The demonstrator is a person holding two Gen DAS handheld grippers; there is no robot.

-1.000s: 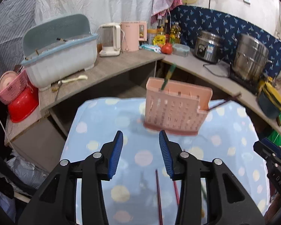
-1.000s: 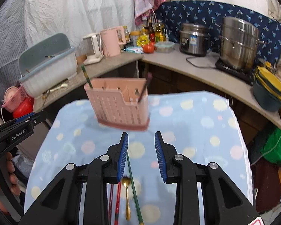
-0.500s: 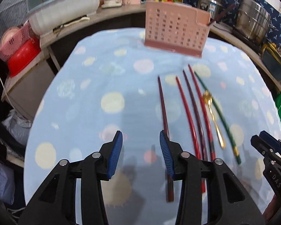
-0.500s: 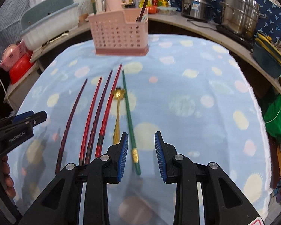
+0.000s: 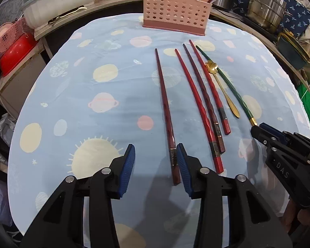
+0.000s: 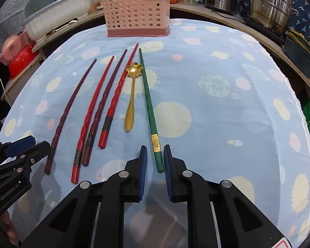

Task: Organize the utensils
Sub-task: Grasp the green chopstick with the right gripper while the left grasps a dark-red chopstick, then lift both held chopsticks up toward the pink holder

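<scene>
right gripper (image 6: 155,161) just narrowed round green chopstick (image 6: 147,103) (no pinch yet), left gripper (image 5: 156,165) spread.

Planet-print tablecloth (image 5: 105,95), chopsticks (image 5: 165,103), gold spoon (image 6: 132,95), pink caddy (image 6: 134,12)

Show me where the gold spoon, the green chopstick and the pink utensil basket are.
gold spoon (image 6: 134,69): right wrist view, on its flower-shaped bowl.
green chopstick (image 6: 148,101): right wrist view, middle of its shaft.
pink utensil basket (image 6: 134,14): right wrist view, on its perforated front wall.
</scene>
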